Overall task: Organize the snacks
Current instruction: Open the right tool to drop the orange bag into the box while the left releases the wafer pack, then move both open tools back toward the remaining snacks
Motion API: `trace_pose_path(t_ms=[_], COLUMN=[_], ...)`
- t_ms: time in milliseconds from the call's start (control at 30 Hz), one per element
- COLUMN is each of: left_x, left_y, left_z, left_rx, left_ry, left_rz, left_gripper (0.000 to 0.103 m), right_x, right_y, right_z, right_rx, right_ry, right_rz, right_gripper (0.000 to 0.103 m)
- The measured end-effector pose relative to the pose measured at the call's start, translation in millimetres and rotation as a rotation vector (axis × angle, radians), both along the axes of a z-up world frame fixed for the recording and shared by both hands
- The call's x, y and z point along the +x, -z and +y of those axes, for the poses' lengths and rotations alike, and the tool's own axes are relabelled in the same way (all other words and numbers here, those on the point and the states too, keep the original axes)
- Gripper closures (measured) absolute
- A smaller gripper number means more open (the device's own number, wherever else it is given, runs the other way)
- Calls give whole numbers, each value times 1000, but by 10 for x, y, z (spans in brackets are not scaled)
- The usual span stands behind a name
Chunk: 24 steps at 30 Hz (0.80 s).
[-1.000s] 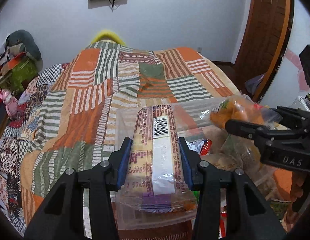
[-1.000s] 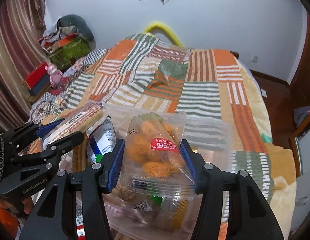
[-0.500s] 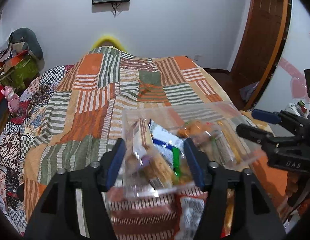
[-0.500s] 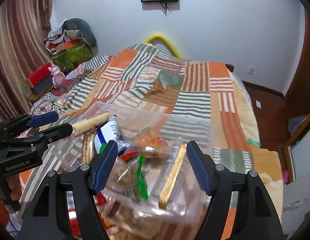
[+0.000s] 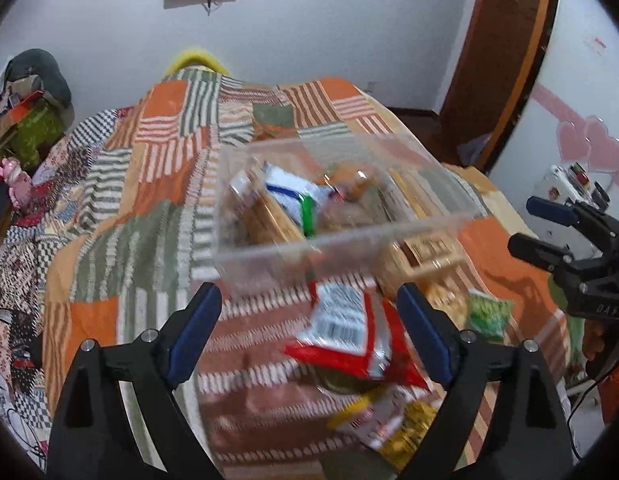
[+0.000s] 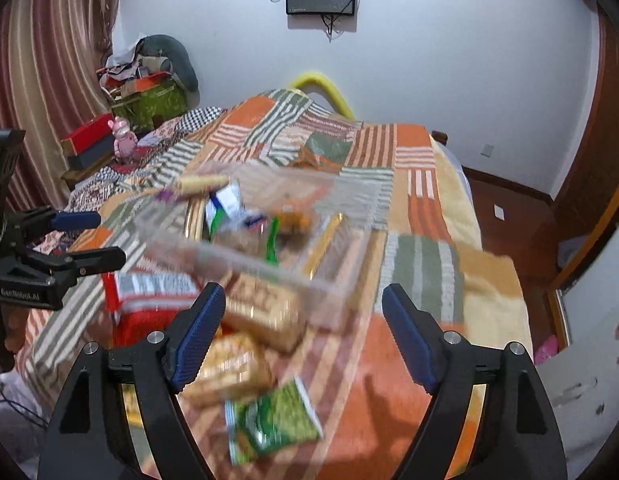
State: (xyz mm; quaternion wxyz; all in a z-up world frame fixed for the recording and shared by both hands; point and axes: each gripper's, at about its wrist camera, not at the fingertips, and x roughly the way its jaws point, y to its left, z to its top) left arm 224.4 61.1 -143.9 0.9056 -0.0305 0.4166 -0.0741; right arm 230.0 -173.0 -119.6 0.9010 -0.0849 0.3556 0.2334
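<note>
Patchwork quilt (image 5: pixel 157 184) over the bed, orange, green and white striped squares, soft and slightly rumpled. Clear plastic bin (image 5: pixel 333 204) resting on it, rigid, rectangular, see-through walls, packed with snack packs: white-blue pouch, green strip, tan biscuit sleeves, orange puffs; motion-blurred. Loose snacks on the quilt just in front of the bin: red foil pack (image 5: pixel 349 336) with white barcode panel, crinkly; tan biscuit pack (image 6: pixel 265 312), blocky; green pea packet (image 6: pixel 269 420), flat, glossy.

Left gripper (image 5: pixel 309 328) pitched down toward the quilt, black arms, blue ribbed pads, jaws spread wide, just been opening, holding nothing; red foil pack seen between the fingers but untouched. Right gripper (image 6: pixel 299 332) likewise tilted down, jaws wide apart, just been opening, gripping nothing; biscuit packs lying beneath the gap, no pad contact. Each gripper visible at the edge of the other's view, well apart, on either side of the bin.
</note>
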Motion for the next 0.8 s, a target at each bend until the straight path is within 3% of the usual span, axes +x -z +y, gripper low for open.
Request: trace_pose_path(t_ms=[167,367,600,667,733,800], left_x=[-108,-55,143,184,213,225], left_y=[113,247,516,607,677,710], left_z=[-176,-404,-342,-311,-290,-268], left_rx=[-8,91,65,48,17,-3], left_ry=[49,111,102,98,99,91], left_rz=[36,49,128,152,172,174], left_gripper=[13,8,8,8,8,8], right_x=[-170,-283,-264,-240,-239,-246], right_y=[195,457,744,783,795,798], right_z=[-51,-103,-102,-94,-102,-89], right_rx=[10,-2,6,8,7,11], right_ry=[11,26,23,26,28,24], right_rz=[62,123,224,231,230,231], right_gripper=[24,25,27,35,52,58])
